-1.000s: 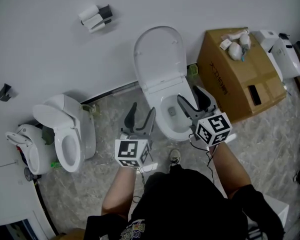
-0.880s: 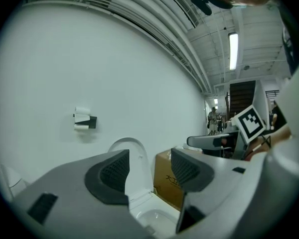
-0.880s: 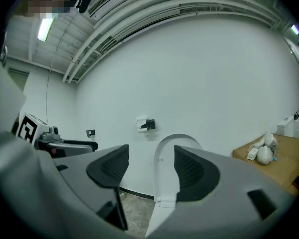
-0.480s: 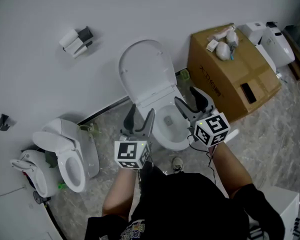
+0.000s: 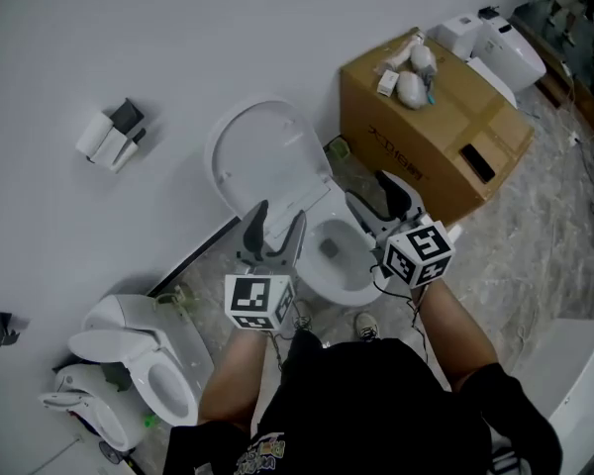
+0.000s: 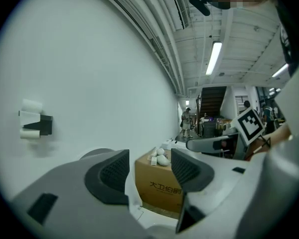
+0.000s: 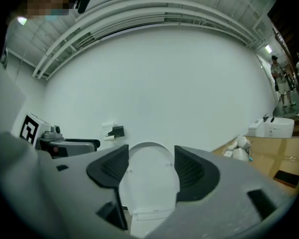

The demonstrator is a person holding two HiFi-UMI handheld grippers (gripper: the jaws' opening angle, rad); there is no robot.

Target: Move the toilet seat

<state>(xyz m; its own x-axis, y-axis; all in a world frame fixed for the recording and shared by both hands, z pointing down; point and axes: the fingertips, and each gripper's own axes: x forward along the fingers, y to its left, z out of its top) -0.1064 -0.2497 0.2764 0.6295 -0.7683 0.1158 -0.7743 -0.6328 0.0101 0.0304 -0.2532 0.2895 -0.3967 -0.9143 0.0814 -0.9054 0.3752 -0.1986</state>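
A white toilet stands against the wall with its lid point(image 5: 262, 161) raised; its bowl point(image 5: 332, 260) is uncovered. I cannot tell the seat apart from the raised lid. My left gripper point(image 5: 278, 221) hangs open over the bowl's left rim, holding nothing. My right gripper point(image 5: 380, 198) is open over the bowl's right side, also holding nothing. In the right gripper view the raised lid point(image 7: 149, 183) shows between the open right gripper point(image 7: 149, 169) jaws. In the left gripper view the open left gripper point(image 6: 149, 169) frames a cardboard box point(image 6: 159, 189).
The cardboard box point(image 5: 436, 132) with small white items on top stands right of the toilet. A second toilet point(image 5: 148, 364) sits at lower left. A paper roll holder point(image 5: 109, 135) hangs on the wall. White fixtures point(image 5: 490, 47) stand at the far right.
The head view has swung, so the toilet and box sit further left and lower in it. Both grippers stay open over the bowl, about where they were.
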